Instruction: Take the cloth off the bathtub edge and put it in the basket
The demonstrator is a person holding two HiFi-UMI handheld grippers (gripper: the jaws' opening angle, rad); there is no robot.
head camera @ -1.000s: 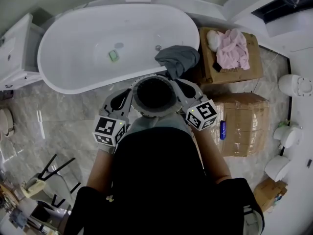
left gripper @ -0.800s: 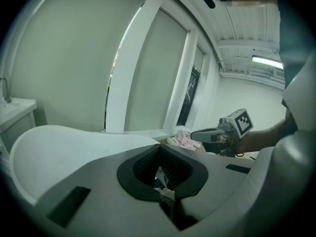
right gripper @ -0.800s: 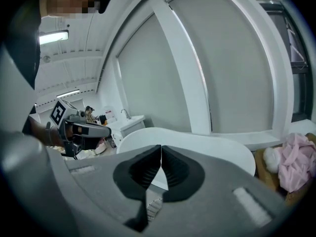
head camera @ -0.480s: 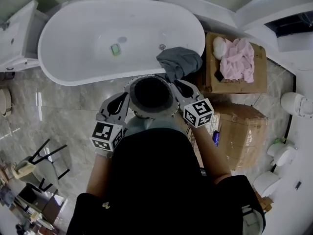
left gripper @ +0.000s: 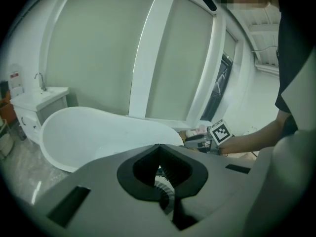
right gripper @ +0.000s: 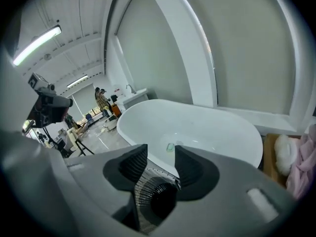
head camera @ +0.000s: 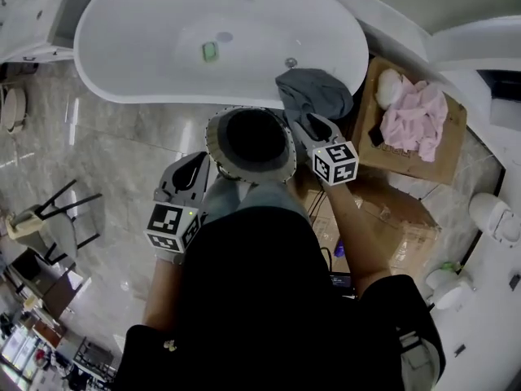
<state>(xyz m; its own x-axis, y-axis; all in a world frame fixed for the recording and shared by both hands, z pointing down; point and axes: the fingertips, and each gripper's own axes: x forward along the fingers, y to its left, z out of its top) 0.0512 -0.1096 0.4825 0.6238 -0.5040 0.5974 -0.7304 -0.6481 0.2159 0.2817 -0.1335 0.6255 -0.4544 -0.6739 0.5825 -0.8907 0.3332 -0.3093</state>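
- My left gripper (left gripper: pixel 159 146) has its jaws drawn together on the rim of the round, grey, ribbed basket (head camera: pixel 213 148). The ribbed wall shows in the hollow behind the closed tips.
- My right gripper (right gripper: pixel 161 150) has its jaws apart, and they have just been opening. The basket's rim and dark inside show low in the gap, near the base of the jaws, but neither pad presses on it.
- The basket sits between my two grippers. The left one is clamped on its left side and the right one is just beside its right side.
- The crumpled dark grey cloth (head camera: pixel 313 92) lies draped over the edge of the white oval bathtub (head camera: pixel 155 72), close ahead of my right gripper's tips. I cannot tell whether the tips touch it.
- A small green block (head camera: pixel 211 51) lies on the tub's bottom, straight ahead through the gap of my right jaws and well beyond them.
- To the right of my right gripper stands a brown cardboard box (head camera: pixel 407 160) with a bundle of pink fabric (head camera: pixel 417 112) on top.
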